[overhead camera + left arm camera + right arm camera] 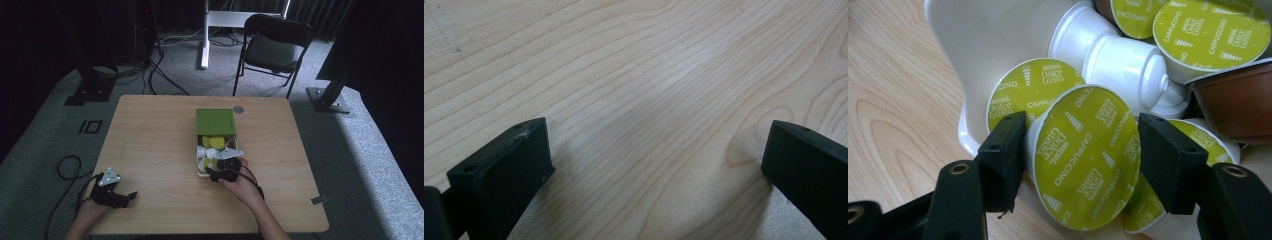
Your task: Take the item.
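The wooden table stands on grey carpet. Left tongs gape empty; right tongs bracket a capsule, contact unclear.

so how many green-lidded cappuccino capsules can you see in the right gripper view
5, and more may be hidden: one between the right gripper's jaws, one behind it left, one low right, two at top.

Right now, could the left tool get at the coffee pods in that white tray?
Probably not without moving: the left tool rests on bare table well apart from the white tray, where the right tool already brackets a pod. Nothing lies between.
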Demonstrator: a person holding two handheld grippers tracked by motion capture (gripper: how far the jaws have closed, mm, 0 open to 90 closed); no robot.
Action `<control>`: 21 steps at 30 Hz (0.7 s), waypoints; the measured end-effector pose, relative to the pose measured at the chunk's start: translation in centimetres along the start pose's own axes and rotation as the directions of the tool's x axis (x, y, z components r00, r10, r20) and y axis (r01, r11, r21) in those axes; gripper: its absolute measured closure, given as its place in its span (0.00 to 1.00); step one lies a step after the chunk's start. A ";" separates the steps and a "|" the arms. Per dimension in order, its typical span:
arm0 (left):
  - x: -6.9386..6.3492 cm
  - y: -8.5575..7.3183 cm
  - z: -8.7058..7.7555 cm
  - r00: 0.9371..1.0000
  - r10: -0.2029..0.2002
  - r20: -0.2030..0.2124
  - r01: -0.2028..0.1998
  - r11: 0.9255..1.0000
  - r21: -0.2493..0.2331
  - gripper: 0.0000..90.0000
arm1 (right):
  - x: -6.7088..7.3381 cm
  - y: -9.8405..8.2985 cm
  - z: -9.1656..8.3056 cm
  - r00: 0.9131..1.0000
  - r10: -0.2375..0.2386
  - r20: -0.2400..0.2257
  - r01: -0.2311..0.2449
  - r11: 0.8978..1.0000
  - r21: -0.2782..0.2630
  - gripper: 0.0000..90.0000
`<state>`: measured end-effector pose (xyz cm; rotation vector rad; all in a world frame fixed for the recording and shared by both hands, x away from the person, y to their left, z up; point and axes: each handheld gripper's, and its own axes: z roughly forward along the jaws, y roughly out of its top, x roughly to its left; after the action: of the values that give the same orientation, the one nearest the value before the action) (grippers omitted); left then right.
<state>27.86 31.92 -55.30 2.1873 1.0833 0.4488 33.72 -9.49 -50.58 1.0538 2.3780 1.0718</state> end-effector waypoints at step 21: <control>0.0 0.0 0.0 1.000 -0.002 0.000 0.002 1.000 -0.001 0.01 | -0.5 1.3 -2.1 1.000 -0.018 -0.012 0.017 0.996 -0.083 0.44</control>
<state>27.85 31.91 -55.31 2.1849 1.0845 0.4483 33.56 -10.34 -48.17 0.9982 2.3267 1.1635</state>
